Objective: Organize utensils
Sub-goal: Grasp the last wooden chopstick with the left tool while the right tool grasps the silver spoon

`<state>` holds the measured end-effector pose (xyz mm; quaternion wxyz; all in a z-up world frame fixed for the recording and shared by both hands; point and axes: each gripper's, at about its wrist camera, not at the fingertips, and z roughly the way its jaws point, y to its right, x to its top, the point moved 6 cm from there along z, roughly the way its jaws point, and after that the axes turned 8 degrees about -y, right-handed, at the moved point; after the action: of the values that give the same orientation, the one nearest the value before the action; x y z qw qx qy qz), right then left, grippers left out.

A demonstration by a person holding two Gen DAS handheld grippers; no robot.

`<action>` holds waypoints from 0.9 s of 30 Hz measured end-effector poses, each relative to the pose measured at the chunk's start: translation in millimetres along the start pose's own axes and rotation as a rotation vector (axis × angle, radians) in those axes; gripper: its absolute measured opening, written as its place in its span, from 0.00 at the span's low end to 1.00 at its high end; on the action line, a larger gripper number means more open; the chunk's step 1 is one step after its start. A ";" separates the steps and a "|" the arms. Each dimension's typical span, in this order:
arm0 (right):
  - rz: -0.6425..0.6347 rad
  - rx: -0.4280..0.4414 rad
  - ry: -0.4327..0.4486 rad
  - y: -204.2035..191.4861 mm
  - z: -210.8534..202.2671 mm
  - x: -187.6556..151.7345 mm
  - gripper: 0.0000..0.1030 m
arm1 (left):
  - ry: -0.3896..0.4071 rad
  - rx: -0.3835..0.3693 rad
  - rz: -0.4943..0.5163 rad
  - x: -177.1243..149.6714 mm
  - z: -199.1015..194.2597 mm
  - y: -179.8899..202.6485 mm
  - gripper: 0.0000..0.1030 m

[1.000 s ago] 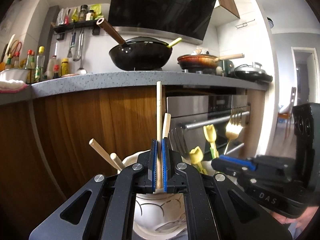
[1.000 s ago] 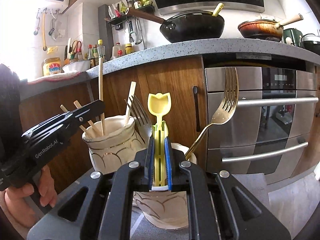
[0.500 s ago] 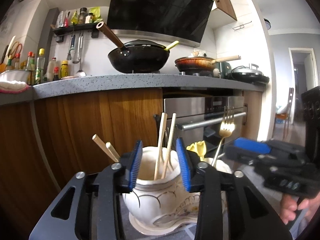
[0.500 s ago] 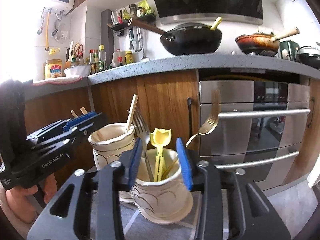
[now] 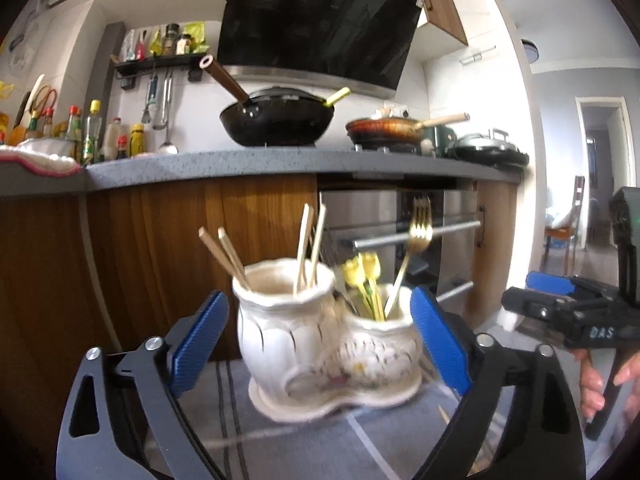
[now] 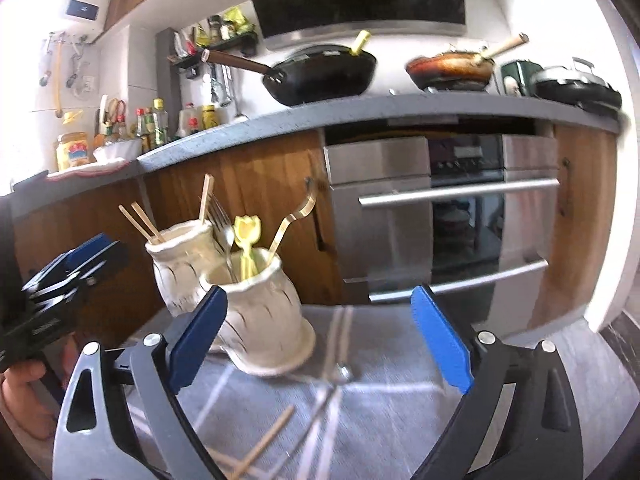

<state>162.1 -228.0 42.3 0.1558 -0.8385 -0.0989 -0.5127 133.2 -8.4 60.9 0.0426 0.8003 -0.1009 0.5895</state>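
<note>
Both my claws are opening, nothing between them. Loose chopstick [image 6: 264,442] lies diagonally on the surface just below right claw [image 6: 318,340]; left claw [image 5: 318,340] faces holder [image 5: 328,340].

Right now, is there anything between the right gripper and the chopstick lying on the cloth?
Nothing visible. The loose chopstick lies on the striped cloth, just below the right gripper, whose jaws are opening and empty. The holder stands further back.
</note>
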 end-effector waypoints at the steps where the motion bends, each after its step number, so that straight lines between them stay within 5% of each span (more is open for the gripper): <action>1: 0.003 -0.004 -0.009 1.3 -0.5 -4.0 0.92 | -0.012 -0.001 0.001 -3.9 -1.2 1.5 0.90; 17: 0.108 -0.143 -0.116 34.8 -7.9 -46.1 0.93 | -0.305 -0.130 0.003 -81.2 -12.1 57.8 0.90; 23: 0.080 -0.153 -0.152 33.6 -2.6 -52.8 0.93 | -0.430 -0.170 0.084 -105.0 -2.3 92.0 0.89; 27: 0.068 -0.154 -0.204 37.0 6.7 -59.0 0.91 | -0.530 -0.216 0.111 -122.3 5.9 104.3 0.64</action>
<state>152.8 -260.4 -19.1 0.0977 -0.8987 -0.0460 -0.4252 81.8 -97.6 -62.7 0.0674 0.9106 -0.2143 0.3470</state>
